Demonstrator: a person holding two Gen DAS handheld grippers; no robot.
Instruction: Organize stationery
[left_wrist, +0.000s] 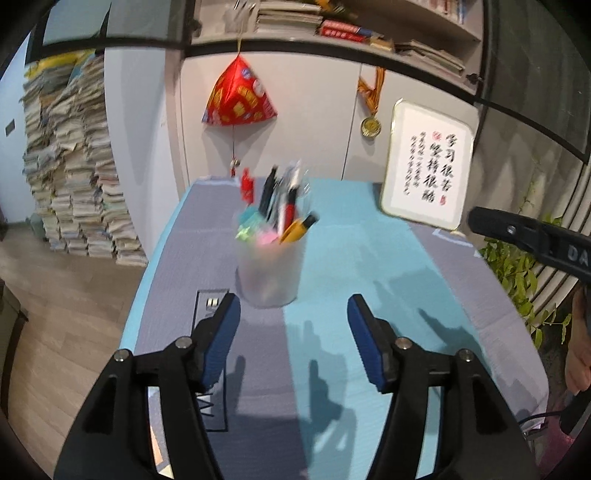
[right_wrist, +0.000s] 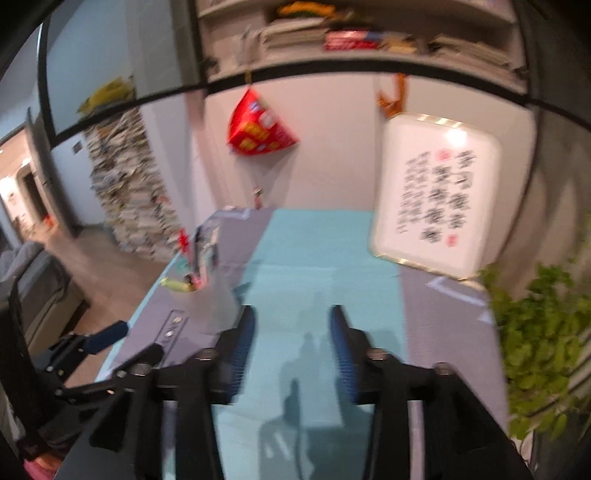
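A frosted pen cup (left_wrist: 267, 273) stands upright on the desk mat, stuffed with pens, markers and coloured clips (left_wrist: 284, 206). My left gripper (left_wrist: 293, 308) hovers just in front of the cup, open, with nothing between its blue pads. In the right wrist view the same cup (right_wrist: 212, 299) sits to the left of my right gripper (right_wrist: 291, 321), which is open and empty over the turquoise strip of the mat (right_wrist: 314, 251). The left gripper (right_wrist: 107, 338) shows at the lower left of that view, and a black part of the right gripper (left_wrist: 528, 236) pokes in at the right edge of the left wrist view.
A framed calligraphy board (left_wrist: 428, 166) leans against the wall at the back right of the desk. A red hanging ornament (left_wrist: 240, 96) and a medal (left_wrist: 370, 127) hang on the wall. Green plant leaves (right_wrist: 543, 343) border the desk's right side. Tall paper stacks (left_wrist: 74, 166) stand on the floor, left.
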